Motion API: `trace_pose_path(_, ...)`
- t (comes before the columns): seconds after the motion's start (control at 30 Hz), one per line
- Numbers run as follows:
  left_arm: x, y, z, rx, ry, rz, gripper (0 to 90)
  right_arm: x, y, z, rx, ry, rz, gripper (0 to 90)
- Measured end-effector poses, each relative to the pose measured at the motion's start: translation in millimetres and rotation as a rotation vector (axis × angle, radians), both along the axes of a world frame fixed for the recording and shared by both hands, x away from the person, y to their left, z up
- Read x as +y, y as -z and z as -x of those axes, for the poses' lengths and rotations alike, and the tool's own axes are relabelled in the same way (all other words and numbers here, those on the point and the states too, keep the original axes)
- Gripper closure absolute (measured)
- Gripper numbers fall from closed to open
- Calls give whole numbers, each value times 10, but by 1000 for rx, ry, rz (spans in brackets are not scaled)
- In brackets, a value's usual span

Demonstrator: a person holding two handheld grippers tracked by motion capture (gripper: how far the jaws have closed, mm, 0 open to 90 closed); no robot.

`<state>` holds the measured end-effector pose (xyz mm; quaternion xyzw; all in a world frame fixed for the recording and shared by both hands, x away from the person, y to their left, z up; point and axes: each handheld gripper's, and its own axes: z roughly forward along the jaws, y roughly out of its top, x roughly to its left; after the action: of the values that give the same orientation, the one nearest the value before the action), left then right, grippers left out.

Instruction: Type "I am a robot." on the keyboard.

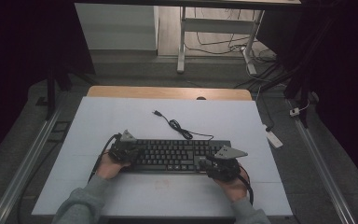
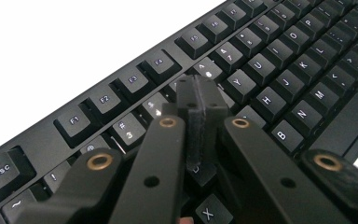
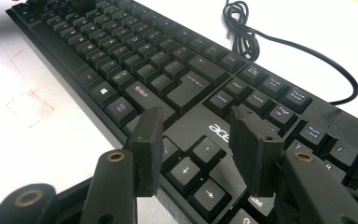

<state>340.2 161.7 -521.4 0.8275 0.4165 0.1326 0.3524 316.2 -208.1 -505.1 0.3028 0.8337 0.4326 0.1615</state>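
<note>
On the left, the left tongs [image 2: 200, 100] have their jaws pressed together with nothing between them, and their joined tip sits down among the keys [image 2: 258, 65] at the left part of the keyboard [image 1: 175, 154], around the number row and the letters just below it. From the left gripper view the tip seems to rest on or press a key there, though the tip itself hides the cap beneath it, so contact cannot be confirmed. The keyboard lies flat across the middle of the white surface [image 1: 121, 116], long side running left to right, near the person's edge. Its cable [image 1: 179, 128] trails off the far side in a loose coil, the plug lying free on the surface, unconnected.

On the right, the right tongs [image 3: 200, 149] stand part open, gripping nothing; the jaws hover just over the arrow keys [image 3: 193, 165] and the bare panel with the brand mark, at the keyboard's right part.

As for progress, the work looks like key pressing with a closed tip. The left side is in the act; the right tongs are poised but not set for a press, their jaws apart. The keyboard has not been lifted.
</note>
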Motion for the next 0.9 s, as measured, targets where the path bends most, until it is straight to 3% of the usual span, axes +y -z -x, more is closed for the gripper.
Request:
trace_pose_path(0.43, -3, 14, 3, -1, 2, -7, 890, -2, -3, 1, -1, 2, 0, 551)
trace_pose_path(0.53, 14, -15, 16, -15, -1, 11, 881, -7, -6, 2, -1, 2, 1, 551)
trace_pose_path(0.7, 59, -77, 45, -34, -5, 62, 783, -10, -8, 2, -3, 4, -3, 551)
trace_pose_path(0.9, 86, -138, 89, -54, 2, 88, 638, -18, -17, 5, -3, 5, -2, 551)
